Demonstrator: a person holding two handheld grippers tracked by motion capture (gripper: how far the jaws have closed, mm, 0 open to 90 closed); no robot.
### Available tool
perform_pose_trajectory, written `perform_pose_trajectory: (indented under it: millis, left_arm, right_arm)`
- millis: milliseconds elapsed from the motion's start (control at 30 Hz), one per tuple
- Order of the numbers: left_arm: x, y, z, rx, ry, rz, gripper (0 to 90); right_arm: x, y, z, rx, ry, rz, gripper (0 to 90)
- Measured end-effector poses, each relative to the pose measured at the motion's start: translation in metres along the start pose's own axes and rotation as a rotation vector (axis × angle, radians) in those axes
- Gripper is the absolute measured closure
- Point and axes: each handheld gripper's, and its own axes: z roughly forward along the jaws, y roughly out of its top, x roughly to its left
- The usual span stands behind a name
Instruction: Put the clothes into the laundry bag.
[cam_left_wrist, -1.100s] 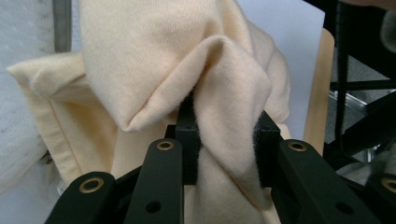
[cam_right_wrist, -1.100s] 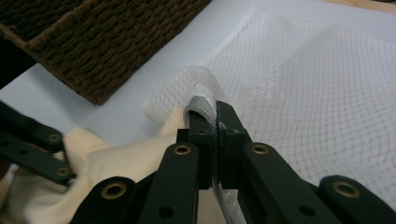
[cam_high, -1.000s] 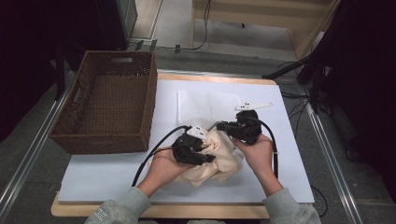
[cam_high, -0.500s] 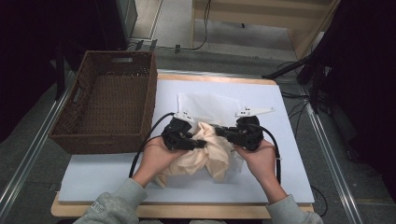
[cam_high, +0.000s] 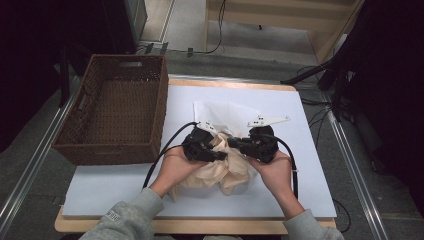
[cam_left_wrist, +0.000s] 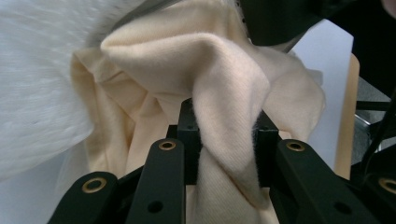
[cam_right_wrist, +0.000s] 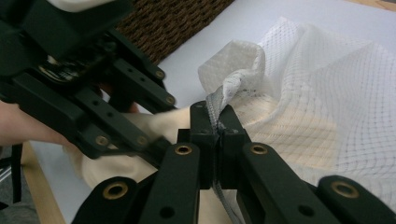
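Jaws of left gripper pinch cream cloth; right gripper clamps half-hidden mesh bag's edge.

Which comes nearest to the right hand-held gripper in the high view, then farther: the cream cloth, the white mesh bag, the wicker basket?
1. Cream cloth: bunched directly beside and below the right hand-held gripper, on its left.
2. White mesh bag: lying just beyond it, toward the table's far side.
3. Wicker basket: farthest, at the table's left edge.
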Motion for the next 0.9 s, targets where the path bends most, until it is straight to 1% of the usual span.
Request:
perform_pose_trajectory:
  millis: [33,67,100,167,233,300,333,400,467,500,567,633,700,800,833,900]
  left_arm:
    - [0.0,0.001,0.003,-0.01,-0.006,-0.01,72.7]
    - [0.001,0.0,0.008,-0.008,-0.012,-0.013,72.6]
    - [0.002,0.0,0.012,-0.003,-0.016,-0.015,72.6]
    - [0.004,0.0,0.017,0.013,-0.014,-0.006,72.5]
    - [0.006,0.0,0.021,0.022,-0.012,-0.014,72.4]
    - [0.011,0.001,0.023,0.021,0.0,-0.031,72.3]
    - [0.014,0.001,0.023,0.019,0.0,-0.043,72.3]
    - [0.02,0.002,0.021,0.007,0.017,-0.065,72.1]
    - [0.025,0.002,0.017,0.001,0.005,-0.087,71.9]
    - [0.027,0.002,0.016,-0.01,0.0,-0.097,71.5]
    - [0.027,0.002,0.015,-0.003,-0.007,-0.085,70.5]
    - [0.026,0.002,0.014,0.001,-0.008,-0.076,68.1]
    - [0.025,0.002,0.011,0.002,-0.018,-0.059,64.6]
    - [0.023,0.002,0.006,0.001,-0.03,-0.04,57.1]
    - [0.022,0.002,0.002,-0.004,-0.029,-0.038,54.5]
    - [0.021,0.002,-0.005,-0.017,-0.044,-0.031,49.4]
  right_arm:
    - [0.0,0.0,0.001,0.003,0.0,-0.001,88.6]
    - [0.0,0.0,0.002,0.003,0.004,0.001,88.7]
    - [0.001,0.0,0.002,0.003,0.01,0.0,88.7]
    - [0.002,0.0,0.001,-0.001,0.019,-0.004,88.6]
    - [0.003,0.001,0.0,-0.006,0.031,-0.008,88.6]
    - [0.004,0.001,-0.001,-0.006,0.053,-0.014,88.6]
    - [0.005,0.001,-0.002,-0.007,0.064,-0.008,88.7]
    - [0.009,0.002,-0.005,-0.016,0.085,-0.018,88.7]
    - [0.012,0.003,-0.009,-0.026,0.085,-0.036,88.6]
    - [0.013,0.002,-0.01,-0.025,0.074,-0.045,88.6]
    - [0.012,0.0,-0.008,-0.014,0.044,-0.068,88.6]
    - [0.007,-0.003,-0.004,0.002,0.035,-0.053,88.7]
    - [0.002,-0.006,-0.001,0.01,0.027,-0.039,88.7]
    - [-0.002,-0.007,-0.002,0.011,0.022,-0.032,88.6]
    - [-0.003,-0.007,-0.003,0.008,0.02,-0.028,88.6]
    - [-0.005,-0.009,-0.004,0.01,0.02,-0.021,88.6]
